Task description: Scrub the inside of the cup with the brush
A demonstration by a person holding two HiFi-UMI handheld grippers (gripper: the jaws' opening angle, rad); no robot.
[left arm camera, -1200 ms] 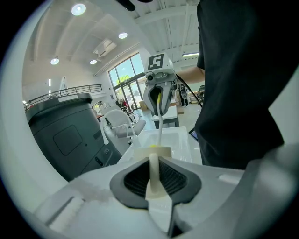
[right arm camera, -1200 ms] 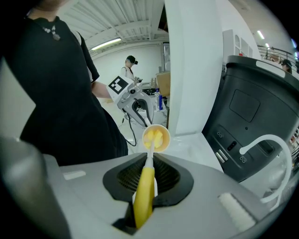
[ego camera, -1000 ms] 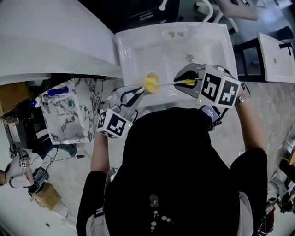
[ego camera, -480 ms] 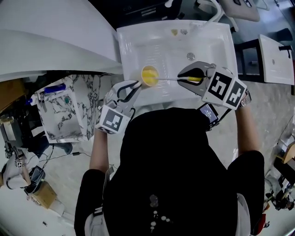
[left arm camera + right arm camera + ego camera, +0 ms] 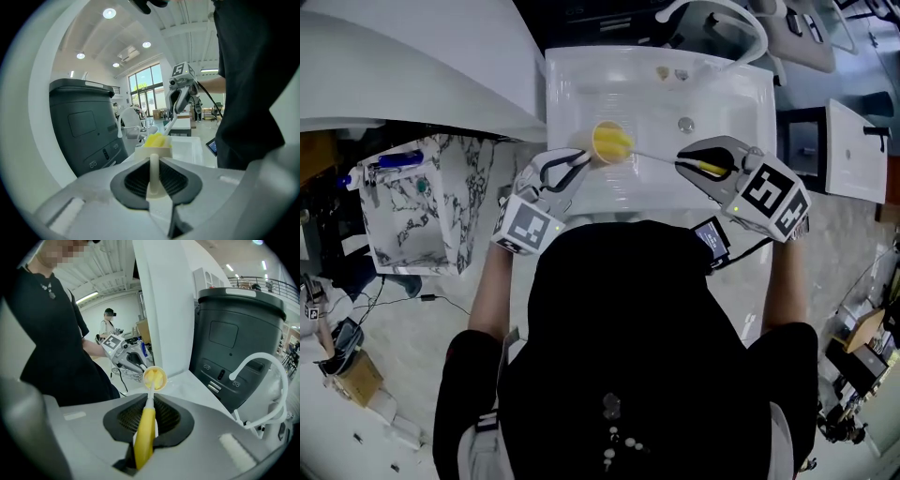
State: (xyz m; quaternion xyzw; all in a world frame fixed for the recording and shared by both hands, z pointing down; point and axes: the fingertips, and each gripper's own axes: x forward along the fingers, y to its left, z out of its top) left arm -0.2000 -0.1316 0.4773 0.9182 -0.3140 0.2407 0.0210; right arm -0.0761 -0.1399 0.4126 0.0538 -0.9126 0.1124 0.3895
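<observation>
Head view: cup (image 5: 611, 142) hangs on its side over sink (image 5: 572, 94), your left gripper (image 5: 578, 162) clamped on its thin handle. Your right gripper (image 5: 684, 160) pinches brush (image 5: 709, 168) by the yellow grip, bristles inside cup. Cup probably light, rigid, slick when wet; grip the handle close to the wall.

Yellow cup (image 5: 610, 142), yellow-handled brush (image 5: 144, 437), white sink (image 5: 581, 94), grey-veined marbled cabinet (image 5: 422, 220).

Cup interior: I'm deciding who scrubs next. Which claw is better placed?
Right. The right claw grips the brush, its head in the cup; the left claw only holds that cup.
</observation>
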